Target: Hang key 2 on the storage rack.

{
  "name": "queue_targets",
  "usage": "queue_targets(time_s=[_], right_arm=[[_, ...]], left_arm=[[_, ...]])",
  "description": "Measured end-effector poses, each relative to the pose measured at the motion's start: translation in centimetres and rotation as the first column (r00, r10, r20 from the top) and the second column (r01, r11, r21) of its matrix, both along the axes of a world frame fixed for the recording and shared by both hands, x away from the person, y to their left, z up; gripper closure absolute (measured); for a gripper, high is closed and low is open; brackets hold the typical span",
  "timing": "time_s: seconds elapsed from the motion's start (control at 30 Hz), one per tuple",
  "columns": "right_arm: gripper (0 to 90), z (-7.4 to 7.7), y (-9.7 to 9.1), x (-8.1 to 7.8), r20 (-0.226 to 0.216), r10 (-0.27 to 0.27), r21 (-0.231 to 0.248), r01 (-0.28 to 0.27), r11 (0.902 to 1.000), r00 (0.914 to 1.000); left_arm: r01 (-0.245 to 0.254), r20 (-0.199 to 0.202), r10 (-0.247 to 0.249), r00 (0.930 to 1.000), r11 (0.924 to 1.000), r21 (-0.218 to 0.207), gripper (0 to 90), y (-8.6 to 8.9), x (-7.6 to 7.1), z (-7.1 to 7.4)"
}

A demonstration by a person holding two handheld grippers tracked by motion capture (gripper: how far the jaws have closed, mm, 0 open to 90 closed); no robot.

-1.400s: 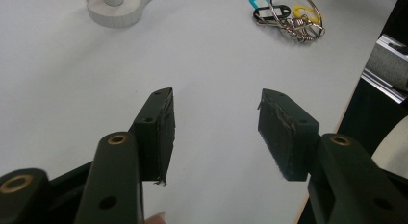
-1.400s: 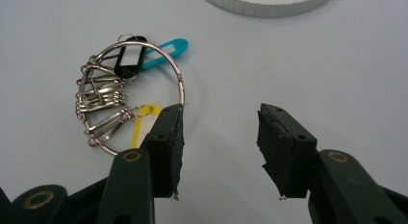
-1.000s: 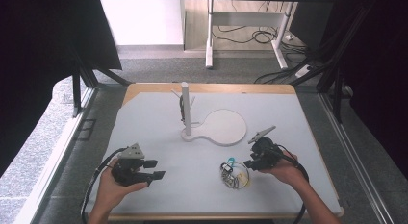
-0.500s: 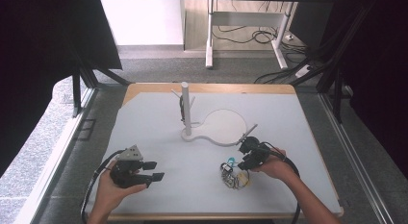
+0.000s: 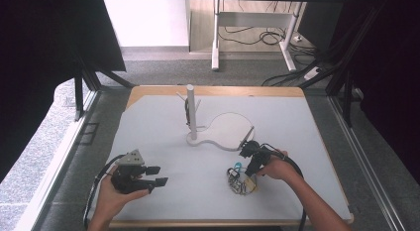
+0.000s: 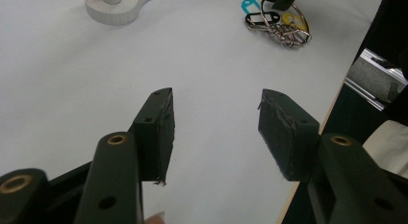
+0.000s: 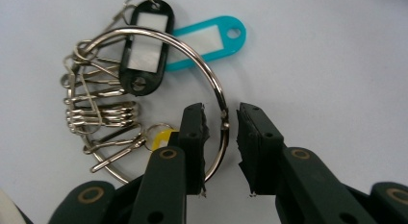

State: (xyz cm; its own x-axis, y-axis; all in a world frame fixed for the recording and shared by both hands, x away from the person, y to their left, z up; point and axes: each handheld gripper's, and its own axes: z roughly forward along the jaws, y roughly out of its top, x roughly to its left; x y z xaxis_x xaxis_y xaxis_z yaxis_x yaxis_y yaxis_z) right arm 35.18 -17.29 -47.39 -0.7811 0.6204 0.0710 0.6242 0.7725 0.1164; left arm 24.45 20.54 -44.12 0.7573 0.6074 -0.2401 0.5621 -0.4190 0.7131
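The key ring (image 7: 144, 104), at five o'clock on the table (image 5: 163, 117), now sits between our right gripper's (image 7: 222, 132) open jaws after we slid in from three o'clock, a grasp likely next, while our left gripper (image 6: 214, 130) waits open.

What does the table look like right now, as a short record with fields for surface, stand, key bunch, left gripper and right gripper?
surface: white table top
stand: white post on a flat white rounded base, far centre
key bunch: large metal ring with black, teal and yellow plastic tags, lying flat
left gripper: jaws wide apart, nothing between them
right gripper: jaws straddling the ring's wire, not yet closed
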Motion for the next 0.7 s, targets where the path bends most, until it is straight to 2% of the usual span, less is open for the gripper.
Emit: queue_targets(time_s=[0.2,0.27,0.47,0.7], right_arm=[[84.9,-0.4,0.0,0.2,-0.027,0.000,-0.013,0.000,0.9999,0.9996],[85.5,-0.2,-0.1,0.2,-0.030,-0.003,-0.004,0.003,1.0000,0.9996],[86.4,0.8,-1.1,0.2,-0.077,-0.044,0.037,0.047,0.9982,0.9961],[86.6,2.1,-1.9,-0.5,-0.117,-0.030,0.063,0.037,0.9973,0.9927]], left_arm=[[0.002,-0.001,-0.002,1.0000,1.0000,0.005,47.6,0.0,0.0,-0.1],[0.000,0.000,0.000,1.0000,1.0000,0.003,47.5,0.0,0.0,-0.1],[0.002,-0.001,-0.002,1.0000,1.0000,0.007,47.6,0.1,0.0,-0.1],[-0.001,-0.003,0.001,1.0000,1.0000,-0.002,47.6,0.1,0.0,-0.2]])
